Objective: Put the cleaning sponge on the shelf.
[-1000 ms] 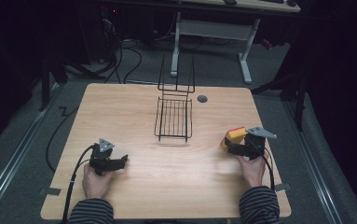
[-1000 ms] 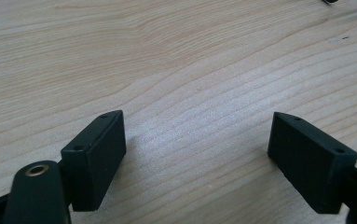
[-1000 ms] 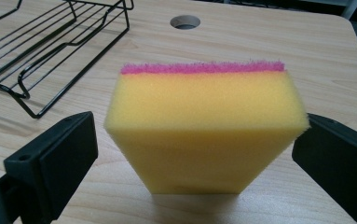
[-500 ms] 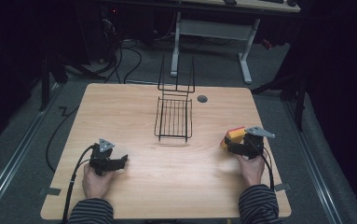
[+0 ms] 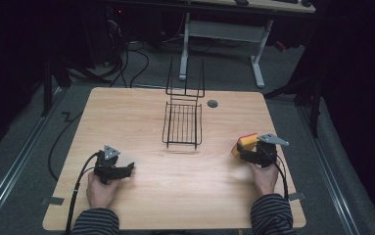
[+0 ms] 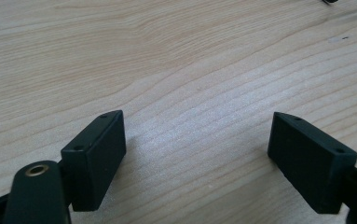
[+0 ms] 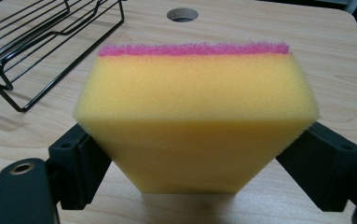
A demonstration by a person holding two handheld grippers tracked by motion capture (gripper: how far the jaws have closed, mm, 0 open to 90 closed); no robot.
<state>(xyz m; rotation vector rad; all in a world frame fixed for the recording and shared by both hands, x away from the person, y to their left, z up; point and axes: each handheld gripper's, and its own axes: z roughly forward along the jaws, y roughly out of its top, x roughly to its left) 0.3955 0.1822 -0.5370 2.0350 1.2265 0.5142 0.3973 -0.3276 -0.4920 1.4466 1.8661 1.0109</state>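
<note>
Wooden table carries everything, pale grain, with a round cable hole near the far edge; the person sits at the near side, striped sleeves showing, one gripper in each hand.

Black wire rack stands at the far middle of the table, flat tray part toward the person and a tall upright back behind it; nothing in it.

Yellow sponge with a pink scouring layer on its far face sits at the right side of the table, well apart from the rack; right gripper has its jaws on either flank; they have just been closing, and the foam is pinched narrower where the pads meet it, so I judge it clenched on the sponge.

Left gripper rests low over bare wood at the left, jaws spread wide, nothing between them.

Step in hand, by my reading: the grasp on the sponge, not yet lifted; next move likely calls for a firm hold, a lift, then a carry leftward and away toward the rack.
</note>
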